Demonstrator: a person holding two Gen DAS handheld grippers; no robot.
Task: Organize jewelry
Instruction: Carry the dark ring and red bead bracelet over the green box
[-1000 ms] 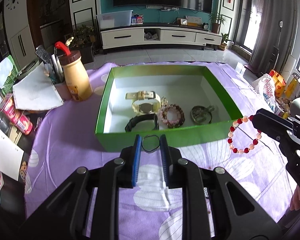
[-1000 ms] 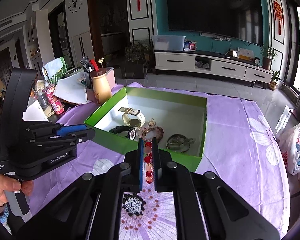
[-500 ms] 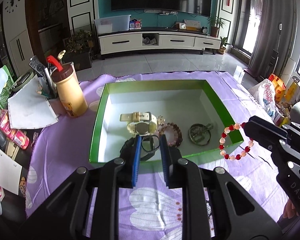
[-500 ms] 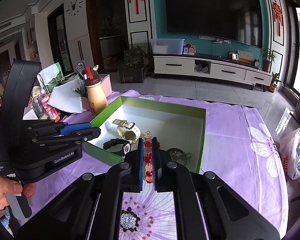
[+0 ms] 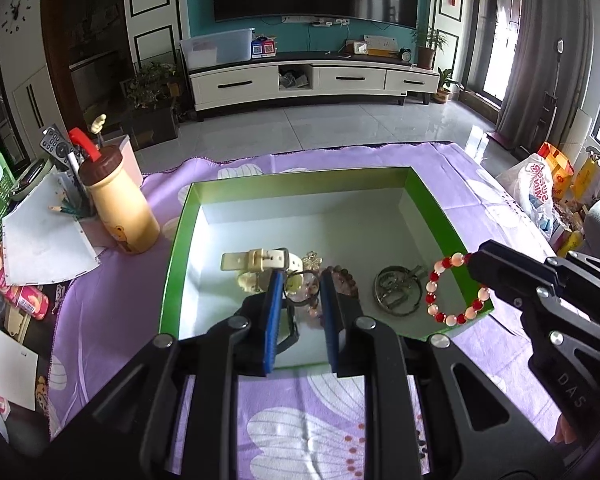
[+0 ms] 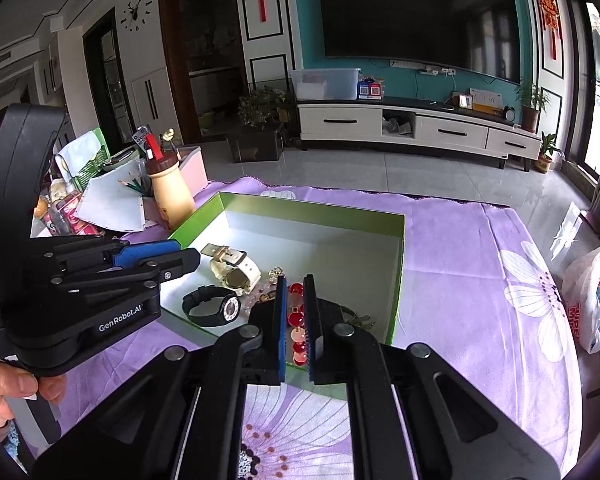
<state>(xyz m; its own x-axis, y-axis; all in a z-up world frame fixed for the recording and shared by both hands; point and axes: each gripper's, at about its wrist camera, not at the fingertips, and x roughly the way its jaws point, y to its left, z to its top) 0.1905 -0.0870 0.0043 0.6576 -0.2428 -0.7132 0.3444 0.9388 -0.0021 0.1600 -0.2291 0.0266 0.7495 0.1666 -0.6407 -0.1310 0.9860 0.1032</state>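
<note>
A green box with a white floor sits on the purple cloth. Inside lie a cream watch, a brown bead bracelet and a metal piece; the right wrist view also shows a black watch. My left gripper is shut on a thin dark ring, above the box's near part. My right gripper is shut on a red and pink bead bracelet, which hangs over the box's near right corner.
A tan bottle with a brown lid, a pen holder, papers and snack packs crowd the table's left side. A white plastic bag stands off the right edge. A TV stand is across the room.
Both grippers have risen and moved forward over the box, each still holding its piece. The bead bracelet has moved left, from outside the box's right wall to above its corner.
</note>
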